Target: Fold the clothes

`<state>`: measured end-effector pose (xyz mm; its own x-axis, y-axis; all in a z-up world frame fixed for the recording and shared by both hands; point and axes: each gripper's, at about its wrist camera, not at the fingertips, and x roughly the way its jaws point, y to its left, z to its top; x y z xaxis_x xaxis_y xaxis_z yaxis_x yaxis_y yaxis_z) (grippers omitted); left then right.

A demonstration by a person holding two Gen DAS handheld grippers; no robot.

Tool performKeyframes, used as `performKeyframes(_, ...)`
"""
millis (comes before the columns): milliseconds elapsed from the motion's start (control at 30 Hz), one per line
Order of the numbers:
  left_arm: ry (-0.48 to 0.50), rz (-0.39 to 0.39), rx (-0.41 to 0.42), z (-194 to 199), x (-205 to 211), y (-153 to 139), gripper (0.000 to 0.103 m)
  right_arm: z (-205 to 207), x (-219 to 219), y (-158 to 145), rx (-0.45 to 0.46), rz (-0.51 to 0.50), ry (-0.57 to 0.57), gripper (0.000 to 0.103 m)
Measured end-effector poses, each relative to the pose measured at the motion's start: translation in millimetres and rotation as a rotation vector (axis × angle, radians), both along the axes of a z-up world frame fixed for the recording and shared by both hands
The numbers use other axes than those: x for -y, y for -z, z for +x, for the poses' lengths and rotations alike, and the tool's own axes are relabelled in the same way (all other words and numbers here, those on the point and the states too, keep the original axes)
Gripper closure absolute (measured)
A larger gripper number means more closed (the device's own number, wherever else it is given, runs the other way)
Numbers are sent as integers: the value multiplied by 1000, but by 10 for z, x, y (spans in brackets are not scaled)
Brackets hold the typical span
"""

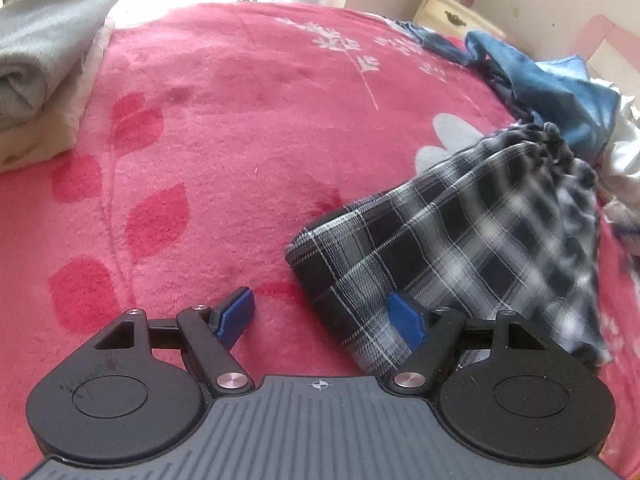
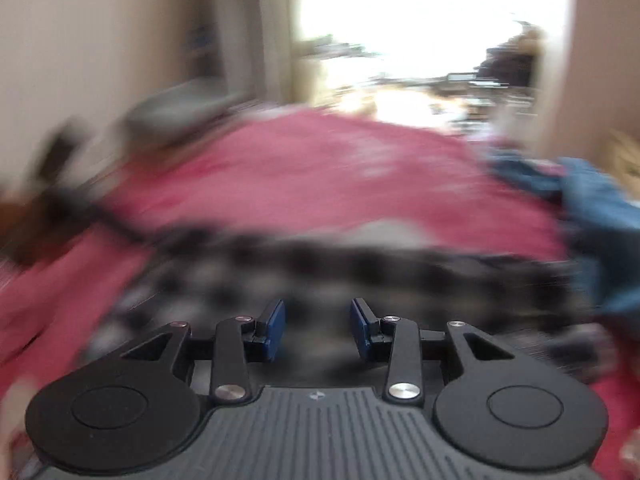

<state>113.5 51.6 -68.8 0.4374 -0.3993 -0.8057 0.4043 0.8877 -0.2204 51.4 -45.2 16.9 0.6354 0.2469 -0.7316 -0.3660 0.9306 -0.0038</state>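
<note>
Hovering low over the pink floral blanket (image 1: 224,128) on the bed, the left gripper (image 1: 324,318) has its jaws spread wide with nothing between them. Its left pad (image 1: 236,316) sits just above bare blanket; its right pad (image 1: 406,320) overlaps the near edge of the plaid garment (image 1: 460,248) in the view, but whether it touches the cloth cannot be told.

Plaid garment: black, grey and white check, partly folded, with a straight folded edge on the side facing the jaws. It starts just ahead and right of the left jaws and runs away to the far right, where it bunches up.

Beyond that bunched end, further right: blue garment (image 1: 560,92), crumpled, with white cloth (image 1: 624,152) beside it at the frame edge.

Far left of the left jaws: stack of folded cloth (image 1: 44,64), grey piece on top of a cream piece, well apart from the plaid garment.

Far right, past the bed: cream nightstand (image 1: 452,16).

Right wrist view heavily motion-blurred. Right gripper (image 2: 318,328) jaws parted, nothing between them. Directly ahead of and below them a dark checked blur, the plaid garment (image 2: 320,264); contact cannot be told. Pink blanket (image 2: 320,176) beyond it, a blue garment (image 2: 600,208) far right.
</note>
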Motion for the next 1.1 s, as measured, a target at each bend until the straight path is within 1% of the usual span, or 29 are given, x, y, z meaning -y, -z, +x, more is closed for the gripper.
performKeyframes(100,-7,16,29,-39,24,15,28,-267,-457,168,-54,-36,-162,64)
performKeyframes(167,-13,39,50,-91,21,-20,28,-200,-507,408,-128,-49,-113,64)
performKeyframes(200,-16,47,64,-124,2,-58,28,-175,-493,376,-127,-34,-100,64)
performKeyframes(267,-3,44,92,-221,-57,-148,28,-123,-382,172,-124,35,-34,64)
performKeyframes(333,37,46,128,-385,-100,-251,28,-197,-124,-67,-103,167,92,61)
performKeyframes(400,98,53,172,-594,-110,-344,28,-308,165,-173,-143,318,223,60)
performKeyframes(467,170,39,186,-815,-53,-390,28,-441,406,-134,-211,423,312,60)
performKeyframes(533,254,15,187,-999,68,-393,28,-595,510,24,-309,518,363,60)
performKeyframes(600,328,17,215,-1127,218,-367,28,-675,510,246,-383,577,398,60)
performKeyframes(667,393,40,246,-1206,392,-325,28,-708,467,381,-417,604,417,60)
performKeyframes(733,444,52,275,-1253,542,-294,28,-764,403,459,-422,626,425,61)
performKeyframes(767,464,55,289,-1271,601,-283,28,-754,394,476,-418,628,428,62)
performKeyframes(800,482,60,299,-1285,661,-274,28,-754,387,485,-416,628,431,68)
performKeyframes(833,493,73,309,-1304,707,-256,28,-756,380,493,-415,627,433,80)
performKeyframes(867,502,89,318,-1327,746,-234,28,-775,382,499,-417,629,430,86)
performKeyframes(900,511,104,328,-1350,784,-211,28,-796,386,505,-420,631,427,96)
performKeyframes(933,519,119,334,-1371,811,-186,28,-813,393,498,-417,638,422,100)
performKeyframes(1033,545,163,352,-1434,865,-108,28,-841,426,410,-395,679,391,101)
performKeyframes(1100,555,180,360,-1467,876,-71,28,-816,457,359,-387,727,381,101)
